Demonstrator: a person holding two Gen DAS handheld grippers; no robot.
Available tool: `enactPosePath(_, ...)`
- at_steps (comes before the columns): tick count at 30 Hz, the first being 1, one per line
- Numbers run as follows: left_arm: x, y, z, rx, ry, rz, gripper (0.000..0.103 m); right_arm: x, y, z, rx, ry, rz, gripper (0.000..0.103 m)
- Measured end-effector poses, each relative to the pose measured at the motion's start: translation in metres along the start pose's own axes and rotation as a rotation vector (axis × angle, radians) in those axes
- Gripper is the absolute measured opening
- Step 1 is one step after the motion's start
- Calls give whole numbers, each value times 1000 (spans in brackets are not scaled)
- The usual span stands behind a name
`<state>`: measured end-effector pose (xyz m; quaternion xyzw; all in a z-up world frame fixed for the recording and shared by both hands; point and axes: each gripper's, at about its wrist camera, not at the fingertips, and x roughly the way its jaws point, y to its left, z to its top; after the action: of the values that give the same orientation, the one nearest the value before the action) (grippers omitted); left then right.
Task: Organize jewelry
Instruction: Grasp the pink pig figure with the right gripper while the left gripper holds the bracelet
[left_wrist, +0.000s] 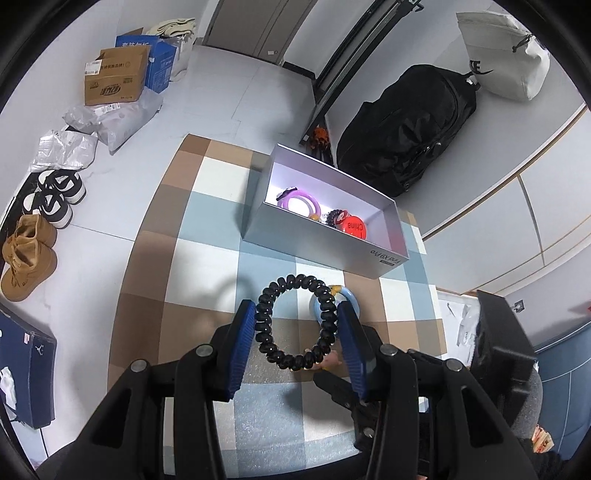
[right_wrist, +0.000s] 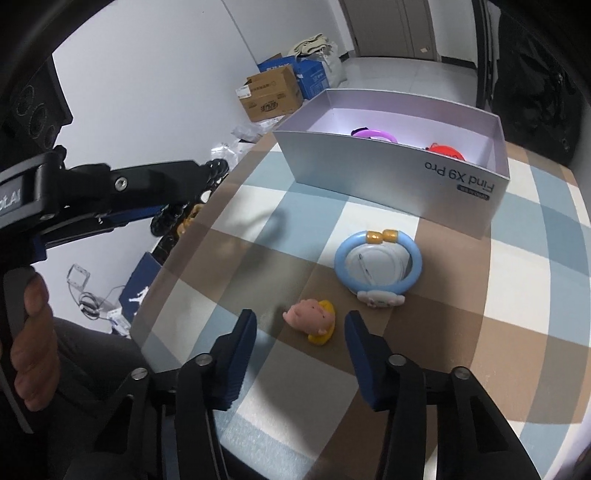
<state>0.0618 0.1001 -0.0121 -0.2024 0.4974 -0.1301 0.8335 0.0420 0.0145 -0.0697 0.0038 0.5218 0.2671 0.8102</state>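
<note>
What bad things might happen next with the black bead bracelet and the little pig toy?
The left gripper holds the black bead bracelet only by its two sides, so the stretchy ring might slip free before reaching the grey box. The right gripper, jaws apart, sits close to the pink pig charm; closing off-centre could flick the small, round charm away, perhaps into the blue bracelet nearby.

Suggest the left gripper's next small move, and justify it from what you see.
Probably carry the black bead bracelet, clamped in the left gripper, forward over the open grey box and release; other jewelry already lies inside.
</note>
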Motion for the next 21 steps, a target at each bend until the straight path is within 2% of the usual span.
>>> enactPosePath(1,-2,0,0,1,-6,-11,39,2,1,0,-4,7,-3,36)
enactPosePath(5,-5,0,1,4,-16,-16,39,9,3,1,-14,27,-18,18)
enactPosePath(13,-3,-1,0,0,-8,-20,39,5,4,0,-22,18,-29,15)
enactPosePath(14,-2,-1,0,-1,-8,-19,39,4,4,0,-21,13,-26,13)
enactPosePath(15,-2,-1,1,-2,-8,-18,39,1,4,0,-21,8,-22,2)
enactPosePath(21,3,0,3,-12,-1,-7,39,-3,1,3,-7,-3,-22,2)
